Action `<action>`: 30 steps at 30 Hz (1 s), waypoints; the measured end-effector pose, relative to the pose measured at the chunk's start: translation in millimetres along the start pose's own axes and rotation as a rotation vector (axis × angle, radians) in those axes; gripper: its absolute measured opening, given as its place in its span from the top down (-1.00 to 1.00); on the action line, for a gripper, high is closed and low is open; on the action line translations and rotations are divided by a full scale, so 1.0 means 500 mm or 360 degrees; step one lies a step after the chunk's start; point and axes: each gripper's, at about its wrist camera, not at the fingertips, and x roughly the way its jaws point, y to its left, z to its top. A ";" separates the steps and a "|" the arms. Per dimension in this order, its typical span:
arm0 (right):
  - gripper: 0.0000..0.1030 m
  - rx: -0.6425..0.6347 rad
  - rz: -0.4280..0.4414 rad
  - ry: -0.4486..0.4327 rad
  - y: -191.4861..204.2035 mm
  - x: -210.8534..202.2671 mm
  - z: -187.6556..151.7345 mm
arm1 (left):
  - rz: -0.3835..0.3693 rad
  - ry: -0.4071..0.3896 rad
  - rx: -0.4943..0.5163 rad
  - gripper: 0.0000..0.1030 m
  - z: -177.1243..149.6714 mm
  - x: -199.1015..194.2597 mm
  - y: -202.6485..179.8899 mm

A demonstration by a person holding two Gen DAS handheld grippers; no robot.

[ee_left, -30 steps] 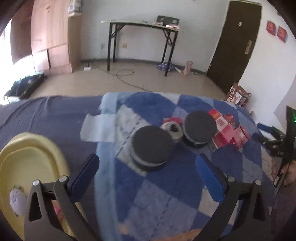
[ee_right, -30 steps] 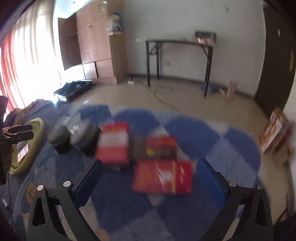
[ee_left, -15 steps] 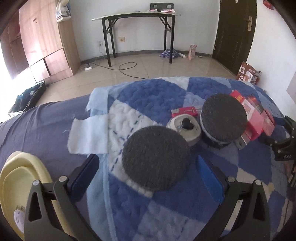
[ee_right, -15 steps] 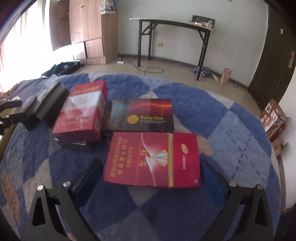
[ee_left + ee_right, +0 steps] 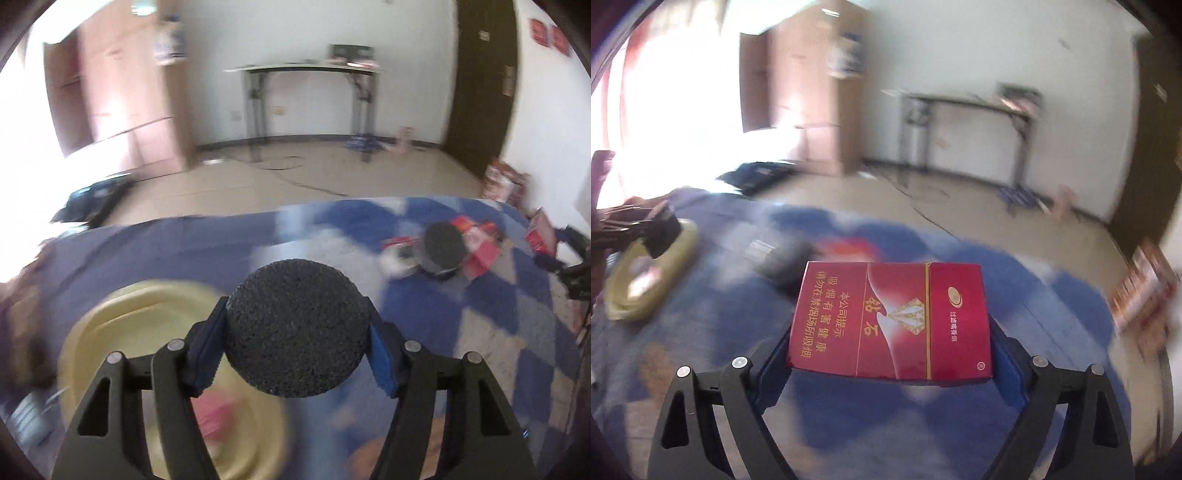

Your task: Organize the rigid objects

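- My left tool [image 5: 297, 345] is pinching the dark round puck [image 5: 297, 328] across its width, blue pads on both sides, the jaws closing the last bit onto it; it hangs clear of the blue checked blanket [image 5: 480, 332].
- My right tool [image 5: 890, 354] has the red carton [image 5: 892, 319] between its pads, flat face up and roughly level, and those jaws are closing on its two short ends too.
- The yellow basin [image 5: 122, 332] sits just below and to the left of the puck in the left wrist view, with something pink blurred inside. I judge that is where these things are meant to go.
- Left behind on the blanket: a second dark puck [image 5: 443, 245], a small white round thing beside it, and a few red boxes [image 5: 480, 243] touching it.
- Both views are smeared, so I would slow down before releasing anything; I cannot tell exactly how the puck lines up with the basin rim.
- To do this step well, I would bring the puck over the basin's middle, lower it close to the bottom, then spread the pads, not drop it from high.
- The carton is wide and held only at its ends; I would keep it level and firmly squeezed so it does not pivot out.
- I would send the hands in one after the other, since both head for the same basin and could collide.
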 end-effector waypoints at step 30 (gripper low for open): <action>-0.94 -0.0966 0.0761 0.0513 0.820 0.482 0.159 | 0.0213 0.0278 -0.0444 -0.58 -0.226 0.066 0.306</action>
